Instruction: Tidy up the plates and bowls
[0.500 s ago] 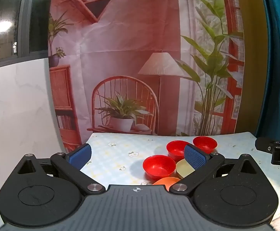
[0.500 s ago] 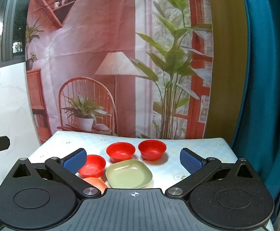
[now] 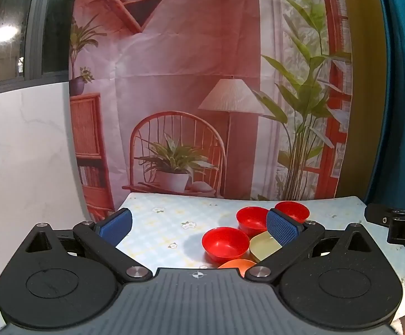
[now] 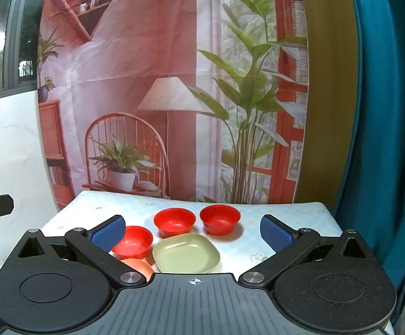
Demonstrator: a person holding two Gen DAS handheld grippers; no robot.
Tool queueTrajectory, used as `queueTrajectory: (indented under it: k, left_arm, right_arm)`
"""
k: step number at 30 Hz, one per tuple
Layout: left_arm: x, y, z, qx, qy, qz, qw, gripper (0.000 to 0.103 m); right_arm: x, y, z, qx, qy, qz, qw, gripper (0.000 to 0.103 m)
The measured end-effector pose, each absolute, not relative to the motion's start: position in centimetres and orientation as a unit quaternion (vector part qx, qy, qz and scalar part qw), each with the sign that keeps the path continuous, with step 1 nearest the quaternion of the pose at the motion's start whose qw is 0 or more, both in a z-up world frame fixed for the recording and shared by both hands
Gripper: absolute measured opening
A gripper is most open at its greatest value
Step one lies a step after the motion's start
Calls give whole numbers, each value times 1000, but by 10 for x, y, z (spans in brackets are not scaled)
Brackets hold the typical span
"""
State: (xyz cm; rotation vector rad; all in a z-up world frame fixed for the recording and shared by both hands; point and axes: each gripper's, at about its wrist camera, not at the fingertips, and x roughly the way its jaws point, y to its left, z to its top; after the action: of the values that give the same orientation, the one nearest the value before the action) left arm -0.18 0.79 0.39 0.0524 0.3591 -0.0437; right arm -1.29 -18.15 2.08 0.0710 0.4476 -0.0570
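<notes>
While you hold both tools above the near edge of the worktop [image 4: 286,212], your left claw [image 3: 199,224] and right claw [image 4: 192,230] are spread as wide as they go, pinching nothing and touching nothing. Ahead of you sit three red bowls [image 4: 174,221], clustered close together, with a pale green plate [image 4: 186,252] just in front of them and an orange bowl [image 4: 137,265] beside it, half hidden behind the right claw's left arm. Nothing blocks your way to them. A printed backdrop [image 4: 146,83] hangs behind.
</notes>
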Motion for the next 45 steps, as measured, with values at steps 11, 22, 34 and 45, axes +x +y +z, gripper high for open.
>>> queueTrajectory:
  k: [11, 22, 34, 45]
  left_arm:
    - [-2, 6, 4, 24, 179, -22, 983, 103]
    - [-3, 6, 4, 22, 180, -24, 983, 103]
    - [-3, 6, 4, 20, 181, -24, 983, 103]
    - [-3, 6, 6, 18, 184, -25, 982, 103]
  right_arm:
    - [-13, -181, 22, 34, 221, -28, 974, 103]
    - [-14, -182, 26, 34, 220, -31, 974, 103]
    - [-14, -182, 25, 33, 219, -31, 975, 103]
    - [-16, -183, 26, 34, 219, -32, 975, 103]
